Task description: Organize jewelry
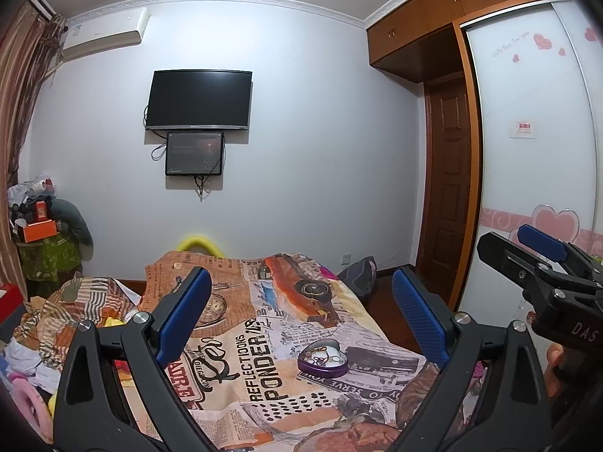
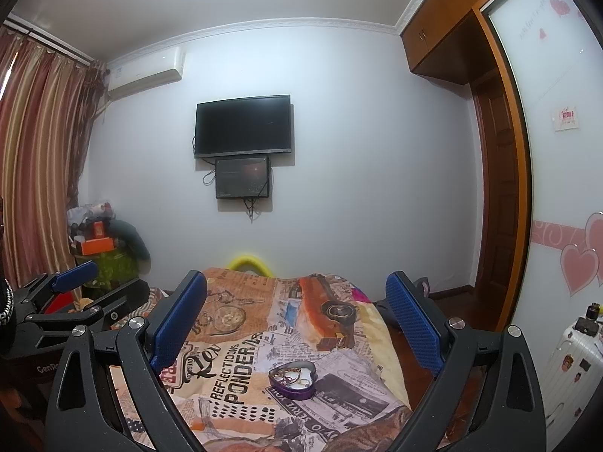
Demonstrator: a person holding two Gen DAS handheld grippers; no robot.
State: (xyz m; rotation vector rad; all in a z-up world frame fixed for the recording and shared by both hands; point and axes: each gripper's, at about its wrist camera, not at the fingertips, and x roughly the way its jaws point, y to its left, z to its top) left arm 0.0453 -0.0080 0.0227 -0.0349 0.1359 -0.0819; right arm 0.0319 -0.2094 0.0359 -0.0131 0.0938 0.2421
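A purple heart-shaped tin [image 1: 323, 358] lies open on the printed bedspread [image 1: 241, 361], with a tangle of gold chains and rings inside. From the right wrist the same tin [image 2: 293, 376] sits low between the fingers. My left gripper [image 1: 301, 297] is open, held above the bed and well short of the tin, nothing between its blue pads. My right gripper [image 2: 297, 301] is also open and holds nothing. In the left wrist view the right gripper [image 1: 527, 248] shows at the right edge. In the right wrist view the left gripper [image 2: 98, 286] shows at the left edge.
Crumpled bedding and clothes [image 1: 56, 324] lie left of the bedspread. A cluttered stand with an orange box [image 2: 98, 245] is in the far left corner. A wardrobe with sliding doors [image 1: 535, 150] runs along the right, a white suitcase [image 2: 573, 369] beside it. A television [image 1: 199, 100] hangs on the far wall.
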